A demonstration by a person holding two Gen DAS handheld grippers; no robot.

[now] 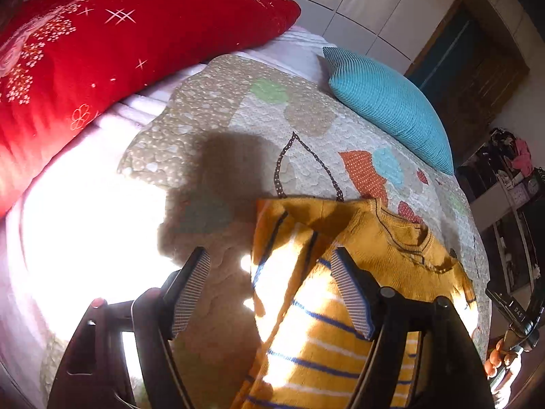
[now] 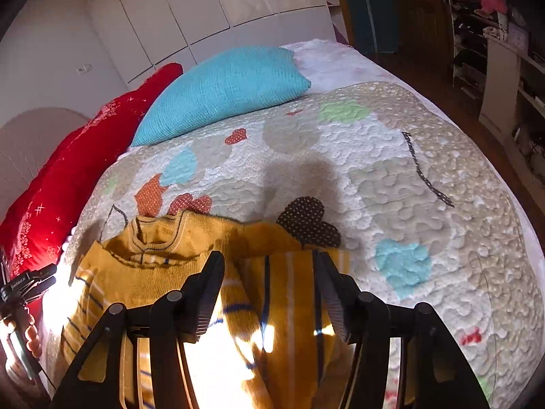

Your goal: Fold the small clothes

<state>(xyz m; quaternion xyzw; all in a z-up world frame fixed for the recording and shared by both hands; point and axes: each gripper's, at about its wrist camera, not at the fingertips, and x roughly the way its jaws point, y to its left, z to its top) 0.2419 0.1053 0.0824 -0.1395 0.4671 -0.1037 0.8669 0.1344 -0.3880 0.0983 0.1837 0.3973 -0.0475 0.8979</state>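
The mustard sweater (image 2: 163, 272) is a matt ribbed knit with blue and white stripes, lying on a quilted cotton-looking bedspread (image 2: 391, 177) whose stitched surface is puckered and bumpy. Beyond the sweater, the turquoise cushion (image 1: 391, 105) shows a coarse corded weave and the red pillow (image 1: 102, 51) a smooth, faintly sheeny cloth. Behind the cushion the white wardrobe doors (image 2: 204, 6) are glossy, mirroring light.

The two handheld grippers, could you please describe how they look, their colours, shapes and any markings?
The left gripper has black angled arms with round pivot bolts, and its fingers carry grey, finely ribbed pads edged in blue. The right gripper has the same black linkage frame; its fingers bear dark ribbed pads. No cables or sleeves are visible; small white lettering marks the right gripper's body, too small to read.
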